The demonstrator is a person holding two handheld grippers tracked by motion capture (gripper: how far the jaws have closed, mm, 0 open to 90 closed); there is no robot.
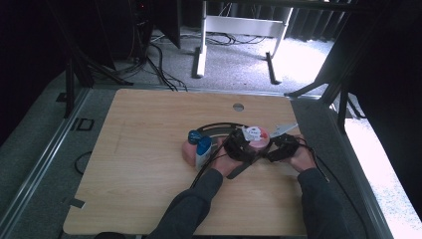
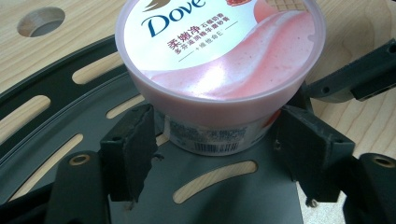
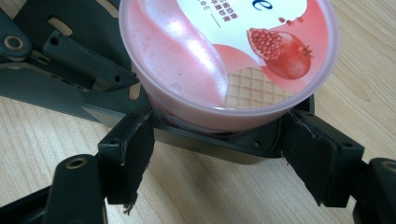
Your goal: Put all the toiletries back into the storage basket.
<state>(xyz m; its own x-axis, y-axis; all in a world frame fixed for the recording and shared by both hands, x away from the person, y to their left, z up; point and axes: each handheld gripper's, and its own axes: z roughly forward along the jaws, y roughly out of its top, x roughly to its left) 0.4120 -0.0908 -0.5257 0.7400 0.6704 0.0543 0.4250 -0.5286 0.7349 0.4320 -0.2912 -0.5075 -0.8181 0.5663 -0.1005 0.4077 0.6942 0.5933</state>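
Near the middle of the surface, both tools, left and right, flank the pink tub with jaws apart, so they should squeeze evenly below its lid.

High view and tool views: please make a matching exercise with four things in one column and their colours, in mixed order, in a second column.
Things:
1. tub lid
2. slotted tray
3. bottle cap
4. table

Colours:
a. blue
b. light wood
c. pink
d. black

Pairs: 1-c, 2-d, 3-a, 4-b
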